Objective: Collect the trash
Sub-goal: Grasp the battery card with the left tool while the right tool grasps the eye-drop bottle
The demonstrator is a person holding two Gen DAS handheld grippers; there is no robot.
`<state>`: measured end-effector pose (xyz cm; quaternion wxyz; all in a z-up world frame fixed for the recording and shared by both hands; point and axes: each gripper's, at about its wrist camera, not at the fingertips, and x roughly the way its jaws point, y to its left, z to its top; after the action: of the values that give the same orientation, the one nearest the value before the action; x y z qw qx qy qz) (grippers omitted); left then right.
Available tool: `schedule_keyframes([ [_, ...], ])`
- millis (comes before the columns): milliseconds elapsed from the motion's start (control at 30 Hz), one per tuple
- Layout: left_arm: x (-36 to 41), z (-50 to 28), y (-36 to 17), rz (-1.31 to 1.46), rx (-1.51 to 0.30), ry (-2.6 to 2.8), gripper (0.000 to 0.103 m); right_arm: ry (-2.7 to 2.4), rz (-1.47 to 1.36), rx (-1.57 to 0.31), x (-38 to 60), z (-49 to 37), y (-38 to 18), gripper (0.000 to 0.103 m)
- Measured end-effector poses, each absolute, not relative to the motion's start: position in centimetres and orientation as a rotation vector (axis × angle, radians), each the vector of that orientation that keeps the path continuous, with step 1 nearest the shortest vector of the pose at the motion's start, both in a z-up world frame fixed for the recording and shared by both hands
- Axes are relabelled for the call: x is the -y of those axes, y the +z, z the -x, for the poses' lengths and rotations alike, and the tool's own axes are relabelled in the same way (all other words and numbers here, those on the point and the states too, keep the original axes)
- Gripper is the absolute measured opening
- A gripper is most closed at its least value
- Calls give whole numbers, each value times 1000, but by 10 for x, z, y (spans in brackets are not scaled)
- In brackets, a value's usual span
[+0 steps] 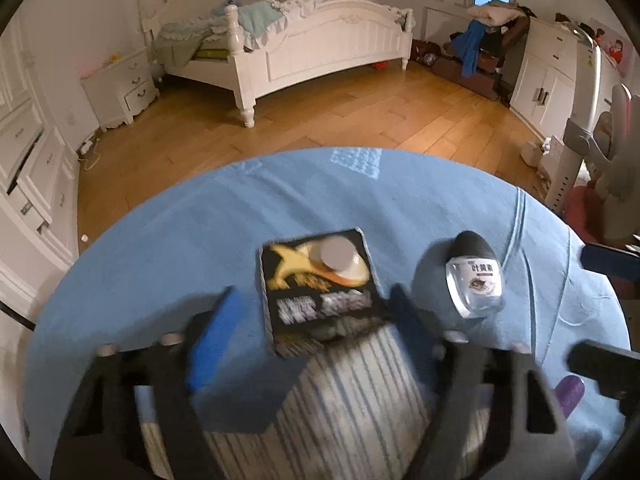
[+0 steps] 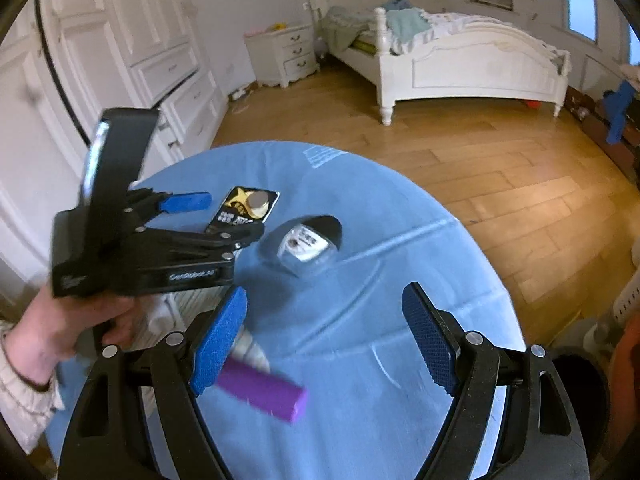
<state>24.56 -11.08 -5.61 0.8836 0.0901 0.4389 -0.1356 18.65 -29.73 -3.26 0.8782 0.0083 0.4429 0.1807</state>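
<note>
Left tongs (image 1: 312, 304) are spread apart over a round table (image 1: 160, 248) draped in a blue cloth, their blue pads on either side of a black and gold packet (image 1: 320, 280) lying flat on the cloth, not touching it. Just right of the packet stands a small clear eye-drop bottle (image 1: 474, 280) with a black cap. Under the near end of the packet lies a striped white and blue cloth (image 1: 348, 392).

Right tongs (image 2: 324, 336) are also spread apart, hovering above the near edge of the table. A purple stick-shaped wrapper (image 2: 262, 392) lies on the cloth close to their left pad; contact is unclear. Behind the table are a wooden floor (image 1: 340, 116) and a white bed (image 1: 300, 40).
</note>
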Motion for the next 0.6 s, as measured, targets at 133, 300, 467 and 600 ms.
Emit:
schedule_keyframes([
  [133,103,-245,-55,-161,-908,-315,59,383,33,-946,277,-211,-38,80],
  [300,90,-241,-53,-100,-894,-341,59,366,84,-1008,261,-241,-52,80],
  [467,84,-230,-48,-92,-859,-352,59,365,104,-1026,257,-246,-61,50],
  [600,79,-222,-43,-74,-844,-358,59,398,17,-1016,271,-236,-59,50],
])
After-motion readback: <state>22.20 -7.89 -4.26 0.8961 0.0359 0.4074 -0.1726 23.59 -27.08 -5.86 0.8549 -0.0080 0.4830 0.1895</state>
